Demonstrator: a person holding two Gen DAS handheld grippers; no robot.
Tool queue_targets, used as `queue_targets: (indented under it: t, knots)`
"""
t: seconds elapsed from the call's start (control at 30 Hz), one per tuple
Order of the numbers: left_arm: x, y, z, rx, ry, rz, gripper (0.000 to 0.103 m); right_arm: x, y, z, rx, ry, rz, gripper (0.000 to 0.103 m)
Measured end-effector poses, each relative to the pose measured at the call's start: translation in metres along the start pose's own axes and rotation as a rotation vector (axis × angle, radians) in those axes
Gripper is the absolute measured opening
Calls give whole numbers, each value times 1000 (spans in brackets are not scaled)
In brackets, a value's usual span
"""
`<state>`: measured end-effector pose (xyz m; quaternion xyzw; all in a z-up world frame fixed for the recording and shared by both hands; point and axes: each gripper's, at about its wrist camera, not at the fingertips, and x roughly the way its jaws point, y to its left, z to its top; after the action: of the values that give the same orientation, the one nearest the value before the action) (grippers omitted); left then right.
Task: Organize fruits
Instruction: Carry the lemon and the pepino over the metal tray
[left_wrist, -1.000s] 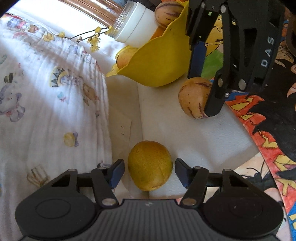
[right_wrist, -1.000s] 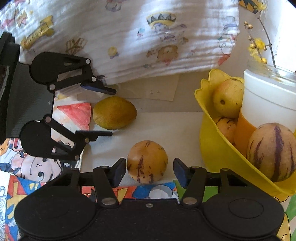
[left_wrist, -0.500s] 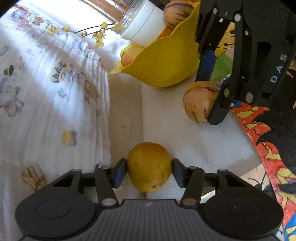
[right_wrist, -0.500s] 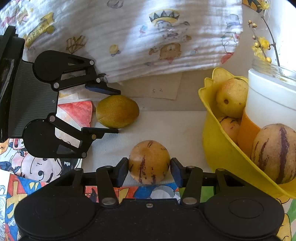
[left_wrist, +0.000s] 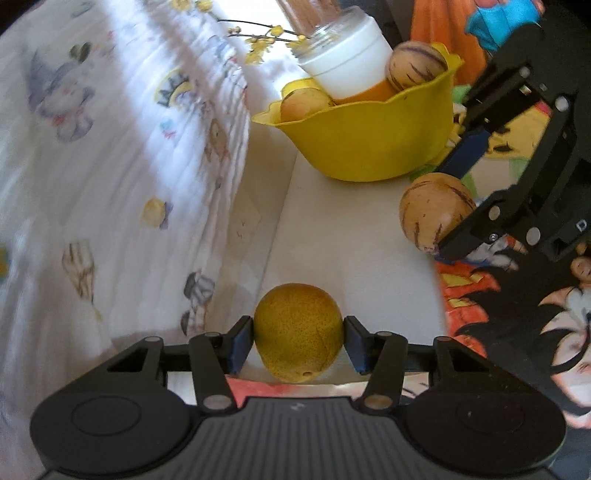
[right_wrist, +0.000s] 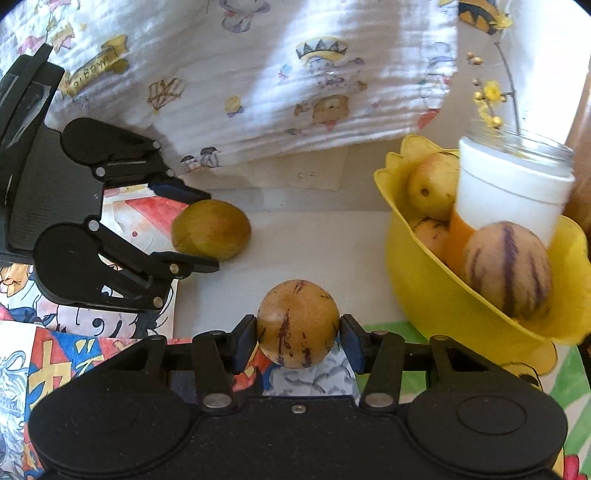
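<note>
My left gripper is shut on a yellow-green speckled fruit, lifted just off the white cloth; the fruit also shows in the right wrist view. My right gripper is shut on a tan fruit with purple streaks, which also shows in the left wrist view. A yellow bowl at the right holds a striped fruit, a pale yellow fruit and one more below it. The bowl stands ahead of the left gripper.
A white-wrapped glass jar with a flowering twig leans in the bowl. A cartoon-print white blanket lies behind. Colourful drawings cover the surface on the near side. A small paper slip lies by the blanket.
Both grippers closed from open onto their fruits. The left gripper lifted and tilted up with its fruit, so the bowl now sits lower in its view.
</note>
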<state>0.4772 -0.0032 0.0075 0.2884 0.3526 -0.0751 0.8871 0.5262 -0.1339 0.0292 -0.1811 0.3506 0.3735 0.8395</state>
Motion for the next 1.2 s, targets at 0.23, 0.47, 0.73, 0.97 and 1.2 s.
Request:
queue_targets:
  t: [0.23,0.47,0.73,0.97,1.2]
  knots:
    - [-11,1,0,-136,8,-74,57,-29,-6,-12,50,-46,-12,51]
    - [-36,-5,-17,-315,-30,-175,57,-64,-5,-27,112,-101,-30,51]
    - [-64,-17,-25,-446,-148,-288,57,-99,-3,-53,177,-144,-58,51]
    - [-90,-32,-25,-554,-241,-391,57,-141,-2,-82,231,-181,-94,51]
    - [-119,-59,-20,-560,-293,-458,57,-180,3,-119,277,-210,-141,51]
